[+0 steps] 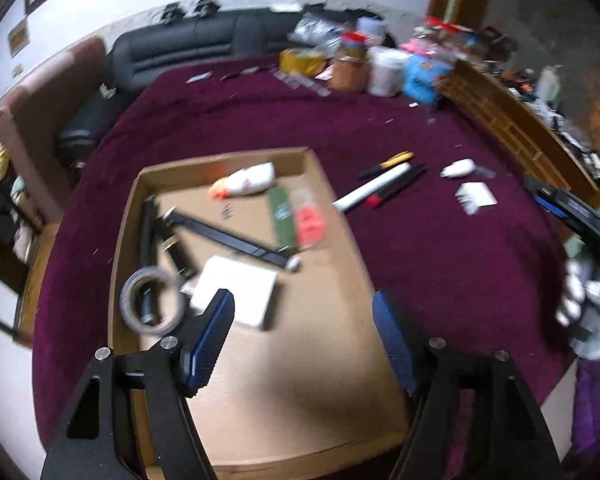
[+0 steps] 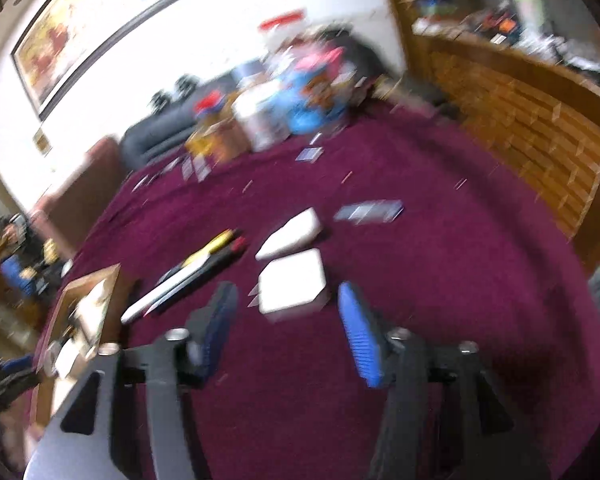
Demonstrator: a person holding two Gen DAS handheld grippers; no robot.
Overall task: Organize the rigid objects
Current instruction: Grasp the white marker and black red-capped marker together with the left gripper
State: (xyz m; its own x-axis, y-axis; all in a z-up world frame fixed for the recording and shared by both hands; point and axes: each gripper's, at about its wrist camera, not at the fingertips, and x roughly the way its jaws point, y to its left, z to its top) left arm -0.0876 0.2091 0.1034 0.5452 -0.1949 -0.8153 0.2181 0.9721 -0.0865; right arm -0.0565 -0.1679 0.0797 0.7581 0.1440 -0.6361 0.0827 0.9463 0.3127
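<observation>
A shallow cardboard tray [image 1: 324, 408] on a maroon cloth holds a tape roll [image 1: 153, 301], a white box [image 1: 236, 290], a black folding tool [image 1: 224, 236], a white bottle with orange tip [image 1: 244, 182] and a green and red packet [image 1: 296, 216]. My left gripper [image 1: 304, 304] hovers open and empty over the tray. Beside the tray lie several markers [image 1: 384, 184], a white plug [image 1: 476, 196] and a small white piece [image 1: 458, 168]. My right gripper [image 2: 284, 300] is open just short of the white plug [image 2: 292, 284]; the small white piece [image 2: 292, 234] and markers [image 2: 196, 268] lie beyond.
A clutter of jars, bags and tape [image 1: 364, 60] stands at the far edge of the cloth. A wooden bamboo-faced counter [image 2: 532, 140] runs along the right. A dark sofa [image 1: 180, 48] is at the back. Small flat cards [image 2: 368, 212] lie on the cloth.
</observation>
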